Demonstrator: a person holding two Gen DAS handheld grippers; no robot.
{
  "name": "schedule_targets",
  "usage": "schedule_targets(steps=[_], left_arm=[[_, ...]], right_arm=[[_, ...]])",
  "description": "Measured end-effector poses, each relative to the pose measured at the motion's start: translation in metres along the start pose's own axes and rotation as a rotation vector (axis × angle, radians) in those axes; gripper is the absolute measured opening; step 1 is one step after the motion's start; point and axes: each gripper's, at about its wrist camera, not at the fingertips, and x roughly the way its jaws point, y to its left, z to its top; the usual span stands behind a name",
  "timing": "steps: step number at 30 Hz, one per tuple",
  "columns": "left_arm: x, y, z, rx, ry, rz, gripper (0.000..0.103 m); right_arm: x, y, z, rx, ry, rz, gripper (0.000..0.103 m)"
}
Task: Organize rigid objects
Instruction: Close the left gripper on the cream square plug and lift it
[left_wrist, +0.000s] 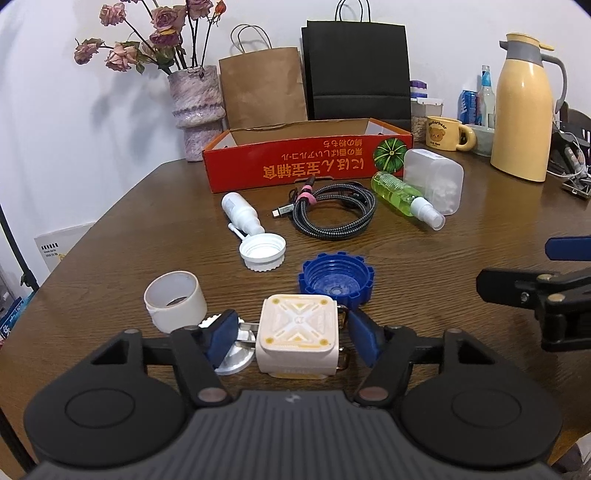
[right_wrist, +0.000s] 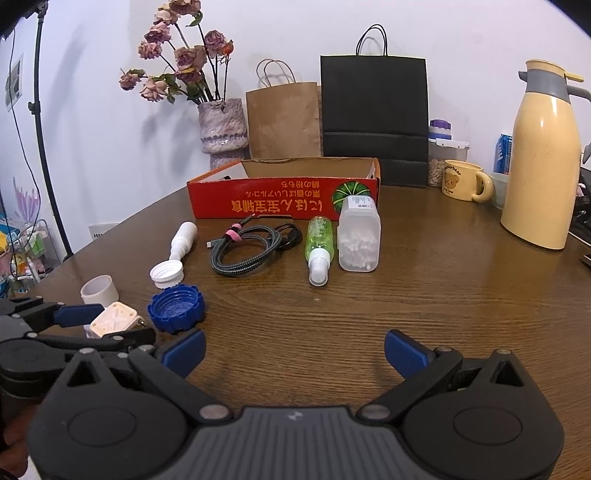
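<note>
Here my left tongs (left_wrist: 295, 339) stand half-spread around the cream square block (left_wrist: 297, 334) at the worktop's (left_wrist: 424, 258) near edge, pads just clear; it looks rigid, light, flat-sided, so I'd pinch mid-walls; right tongs (right_wrist: 294, 352) spread wide, empty.

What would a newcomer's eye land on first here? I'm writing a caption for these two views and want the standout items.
Probably the cream square block nearest the camera, sitting between the blue pads of the left claw, with a gap showing at each pad. Next comes the red cardboard box with orange lettering across the middle of the wooden table. Behind it stand a black paper bag and a vase of dried roses.
</note>
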Motion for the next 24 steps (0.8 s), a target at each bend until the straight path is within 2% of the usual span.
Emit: schedule_targets(steps=[24], left_arm=[[-0.024,0.025,0.006,-0.055,-0.061,0.009,0.065]], right_arm=[[0.017,0.026,0.006,-0.069,0.018,0.062,0.103]])
